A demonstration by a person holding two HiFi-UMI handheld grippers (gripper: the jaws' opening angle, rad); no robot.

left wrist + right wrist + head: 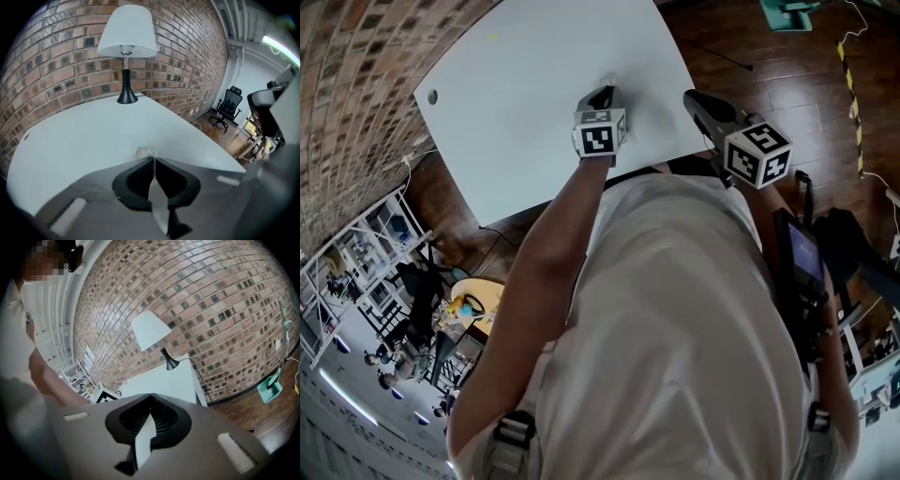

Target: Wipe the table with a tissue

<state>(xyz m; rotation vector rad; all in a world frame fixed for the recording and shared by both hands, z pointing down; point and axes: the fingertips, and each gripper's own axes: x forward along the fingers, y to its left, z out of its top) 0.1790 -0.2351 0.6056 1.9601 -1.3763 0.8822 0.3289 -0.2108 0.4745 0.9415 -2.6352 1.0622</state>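
The white table point(534, 84) fills the upper left of the head view. My left gripper point(602, 96) reaches down onto it near its front edge. In the left gripper view that gripper point(153, 159) is shut on a small crumpled white tissue point(144, 152), which sticks out past the tips against the tabletop point(93, 136). My right gripper point(701, 101) hovers at the table's right front corner. In the right gripper view its jaws point(150, 395) meet at the tip with nothing between them, pointing along the table point(164, 380) toward the brick wall.
A white-shaded lamp point(126, 47) on a black stem stands at the table's far end by the brick wall; it also shows in the right gripper view point(151, 330). A black office chair point(227, 105) stands beyond the table. A teal dustpan point(271, 389) leans on the wall.
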